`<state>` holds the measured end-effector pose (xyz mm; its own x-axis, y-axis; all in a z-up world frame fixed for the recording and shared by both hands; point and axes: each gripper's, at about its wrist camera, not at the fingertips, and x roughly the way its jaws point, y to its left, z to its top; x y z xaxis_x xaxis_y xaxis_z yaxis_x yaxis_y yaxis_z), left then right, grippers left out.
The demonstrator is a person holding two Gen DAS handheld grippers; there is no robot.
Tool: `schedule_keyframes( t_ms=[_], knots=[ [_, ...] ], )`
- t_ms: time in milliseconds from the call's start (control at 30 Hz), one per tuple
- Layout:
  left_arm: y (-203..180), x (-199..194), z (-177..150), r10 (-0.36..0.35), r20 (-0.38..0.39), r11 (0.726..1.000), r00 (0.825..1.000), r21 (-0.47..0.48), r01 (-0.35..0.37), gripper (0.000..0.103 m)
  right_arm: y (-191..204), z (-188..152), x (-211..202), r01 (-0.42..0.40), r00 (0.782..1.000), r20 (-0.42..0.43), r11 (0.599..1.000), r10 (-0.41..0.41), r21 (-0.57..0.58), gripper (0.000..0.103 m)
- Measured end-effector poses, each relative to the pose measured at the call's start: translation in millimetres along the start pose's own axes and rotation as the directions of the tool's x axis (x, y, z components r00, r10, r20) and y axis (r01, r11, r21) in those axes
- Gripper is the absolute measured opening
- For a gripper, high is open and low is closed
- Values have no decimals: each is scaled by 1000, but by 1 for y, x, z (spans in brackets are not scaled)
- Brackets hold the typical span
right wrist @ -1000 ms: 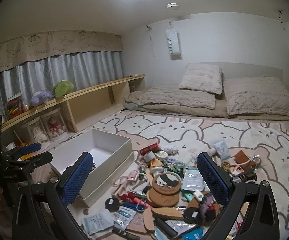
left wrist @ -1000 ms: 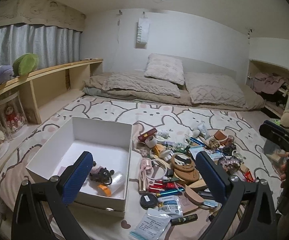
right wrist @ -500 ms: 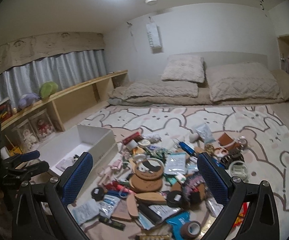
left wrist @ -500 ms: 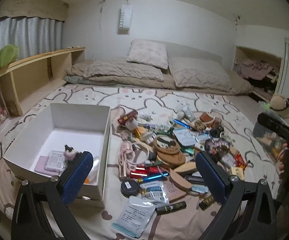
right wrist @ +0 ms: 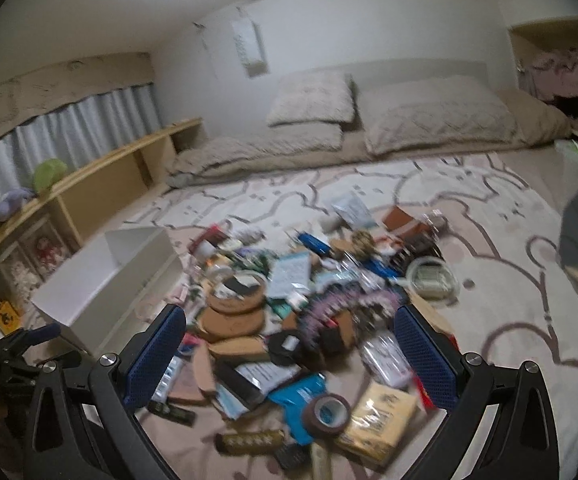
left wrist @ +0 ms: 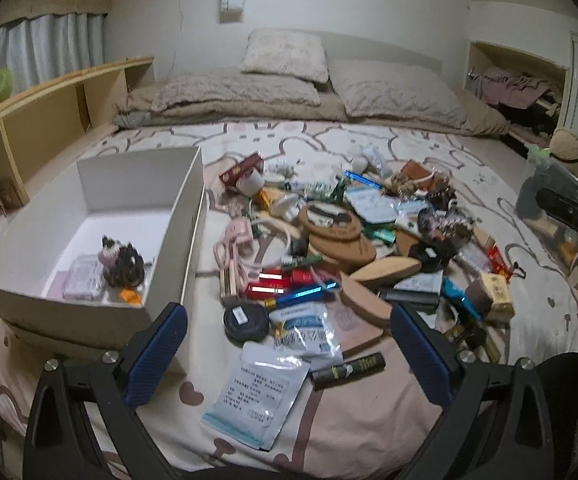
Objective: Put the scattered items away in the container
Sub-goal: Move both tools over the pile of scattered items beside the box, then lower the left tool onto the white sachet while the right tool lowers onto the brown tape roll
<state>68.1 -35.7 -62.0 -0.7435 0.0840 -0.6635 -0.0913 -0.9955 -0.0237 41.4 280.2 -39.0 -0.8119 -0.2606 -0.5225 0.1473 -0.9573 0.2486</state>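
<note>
A white open box stands on the rug at the left and holds a dark furry hair clip, a clear case and a small orange item. It also shows in the right wrist view. A heap of scattered items lies right of it: round cork coasters, a black round compact, white sachets, red and blue tubes. My left gripper is open and empty above the heap's near edge. My right gripper is open and empty over the heap, near a brown tape roll and a yellow box.
A bunny-print rug covers the floor. A mattress with pillows lies at the back. A wooden shelf runs along the left wall. The other gripper shows at the right edge of the left wrist view.
Both grippers have moved right and dipped toward the heap. The left one has left the box, which now sits to its left. Both stay open.
</note>
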Motion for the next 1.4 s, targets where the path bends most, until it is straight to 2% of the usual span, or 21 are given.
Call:
schedule_keyframes(
  t_ms=[133, 433, 600, 767, 933, 1033, 1100, 1300, 1400],
  knots=[
    [2, 17, -10, 9, -57, 1000, 998, -20, -10, 95, -12, -15, 8, 40, 998, -55, 999, -38, 22, 103],
    [9, 45, -30, -17, -180, 996, 984, -90, 1, 95, -22, -48, 33, 60, 983, -181, 991, -39, 116, 103],
    [11, 54, -43, -52, -228, 992, 972, -127, 23, 95, -21, -66, 42, -34, 978, -195, 975, 79, 221, 103],
    [14, 58, -48, -63, -249, 987, 966, -159, 23, 95, -22, -85, 42, -116, 964, -184, 927, 192, 358, 103],
    [18, 67, -50, -64, -285, 983, 956, -185, 11, 95, -6, -101, 45, -194, 938, -197, 905, 284, 379, 103],
    [20, 72, -51, -67, -312, 981, 948, -193, 6, 95, -1, -101, 52, -204, 934, -205, 909, 291, 364, 103],
    [19, 77, -50, -76, -336, 982, 939, -187, 12, 96, -5, -100, 57, -203, 934, -199, 898, 298, 390, 103],
    [9, 94, -45, -96, -398, 990, 912, -135, 45, 97, -31, -102, 67, -101, 954, -204, 876, 220, 471, 103],
    [4, 102, -41, -68, -432, 996, 899, -81, 37, 97, -32, -95, 69, -68, 964, -204, 896, 173, 440, 103]
  ],
)
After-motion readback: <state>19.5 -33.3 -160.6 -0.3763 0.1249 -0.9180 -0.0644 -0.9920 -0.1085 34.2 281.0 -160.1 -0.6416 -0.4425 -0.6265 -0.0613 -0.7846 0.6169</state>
